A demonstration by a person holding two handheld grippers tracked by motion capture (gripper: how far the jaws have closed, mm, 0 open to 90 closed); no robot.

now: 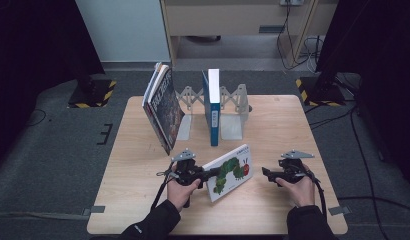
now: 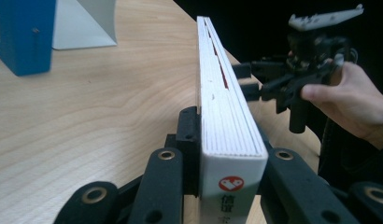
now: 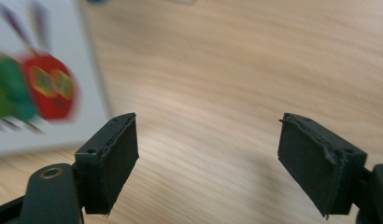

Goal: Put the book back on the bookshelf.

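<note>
Gripping the caterpillar book (image 1: pixel 229 171), left gripper (image 1: pixel 205 174) (right gripper (image 1: pixel 266 173) agape).

A light wooden table (image 1: pixel 283 130) holds a white expanding book rack (image 1: pixel 232 107) near its far edge. A blue book (image 1: pixel 211 107) stands upright in it, and dark-covered books (image 1: pixel 163 107) lean at its left end.

Caterpillar book (image 3: pixel 35 88) is motion-blurred and cut off at the left edge in the right gripper view. In the left gripper view, its spine (image 2: pixel 231 191) runs off the bottom edge, print too small to read.
</note>
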